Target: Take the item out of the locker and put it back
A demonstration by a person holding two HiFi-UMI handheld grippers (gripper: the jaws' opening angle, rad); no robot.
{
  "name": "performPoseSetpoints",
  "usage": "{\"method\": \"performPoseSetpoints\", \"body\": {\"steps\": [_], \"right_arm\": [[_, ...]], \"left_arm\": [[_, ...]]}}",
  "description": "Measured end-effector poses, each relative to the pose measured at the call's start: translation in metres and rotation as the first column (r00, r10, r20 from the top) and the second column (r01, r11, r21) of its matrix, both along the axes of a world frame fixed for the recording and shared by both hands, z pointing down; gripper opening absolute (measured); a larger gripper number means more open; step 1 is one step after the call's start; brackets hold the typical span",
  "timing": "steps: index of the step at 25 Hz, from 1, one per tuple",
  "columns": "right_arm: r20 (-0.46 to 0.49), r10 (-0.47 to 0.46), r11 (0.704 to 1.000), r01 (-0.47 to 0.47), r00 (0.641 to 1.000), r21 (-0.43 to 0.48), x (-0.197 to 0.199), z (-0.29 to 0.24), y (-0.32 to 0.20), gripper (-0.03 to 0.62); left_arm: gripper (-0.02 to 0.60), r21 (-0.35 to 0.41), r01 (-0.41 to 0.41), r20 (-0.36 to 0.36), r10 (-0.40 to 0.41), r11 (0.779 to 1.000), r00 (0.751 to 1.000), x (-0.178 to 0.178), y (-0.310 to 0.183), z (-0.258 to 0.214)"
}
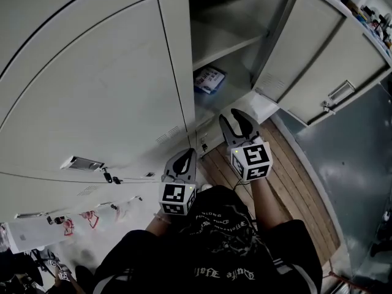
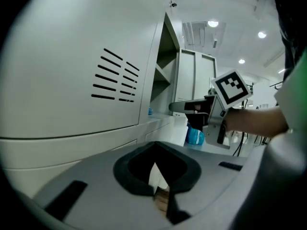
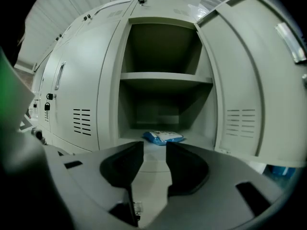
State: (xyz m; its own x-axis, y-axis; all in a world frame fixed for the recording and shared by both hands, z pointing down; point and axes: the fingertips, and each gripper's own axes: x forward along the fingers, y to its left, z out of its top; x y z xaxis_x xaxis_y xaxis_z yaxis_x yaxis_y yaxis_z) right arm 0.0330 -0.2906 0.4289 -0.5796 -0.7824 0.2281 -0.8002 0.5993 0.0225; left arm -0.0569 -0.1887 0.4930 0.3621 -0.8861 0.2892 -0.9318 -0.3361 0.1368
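Observation:
A blue-and-white packet (image 1: 209, 78) (image 3: 163, 137) lies flat on the floor of the open locker's lower compartment, under the shelf (image 1: 220, 41) (image 3: 165, 77). My right gripper (image 1: 236, 119) (image 3: 154, 150) is held in front of the opening, short of the packet. It is open, nothing is between its jaws, and the packet shows just above the gap. My left gripper (image 1: 183, 156) (image 2: 156, 150) hangs lower, beside the closed neighbouring door, shut and empty. In the left gripper view the right gripper (image 2: 192, 108) points toward the opening.
The locker door (image 1: 312, 48) (image 3: 254, 95) is swung wide to the right. Closed locker doors (image 1: 92, 90) with vents fill the left, with padlocks and tags (image 1: 110, 177) lower down. A wooden floor strip (image 1: 288, 182) runs below the locker, with a dark panel (image 1: 355, 164) at the right.

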Motion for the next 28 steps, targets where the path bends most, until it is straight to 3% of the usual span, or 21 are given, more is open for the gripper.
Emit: {"method": "performPoseSetpoints", "body": {"steps": [15,22,28], "right_arm": [[-0.199,-0.122,0.993,0.119,0.972,-0.024,-0.043,0.003,-0.05,0.15],[-0.281,-0.15,0.989,0.143,0.948,-0.046,-0.054,0.011,-0.071,0.156],[-0.339,-0.194,0.981,0.177,0.921,-0.078,-0.063,0.023,-0.084,0.158]], "left_arm": [[0.006,0.005,0.032,0.039,-0.032,0.999,0.999,-0.01,0.002,0.005],[0.006,-0.01,0.072,0.028,-0.071,0.997,0.997,-0.021,0.002,0.008],[0.006,0.014,0.037,-0.01,-0.037,0.999,0.999,-0.016,0.003,0.005]]}}
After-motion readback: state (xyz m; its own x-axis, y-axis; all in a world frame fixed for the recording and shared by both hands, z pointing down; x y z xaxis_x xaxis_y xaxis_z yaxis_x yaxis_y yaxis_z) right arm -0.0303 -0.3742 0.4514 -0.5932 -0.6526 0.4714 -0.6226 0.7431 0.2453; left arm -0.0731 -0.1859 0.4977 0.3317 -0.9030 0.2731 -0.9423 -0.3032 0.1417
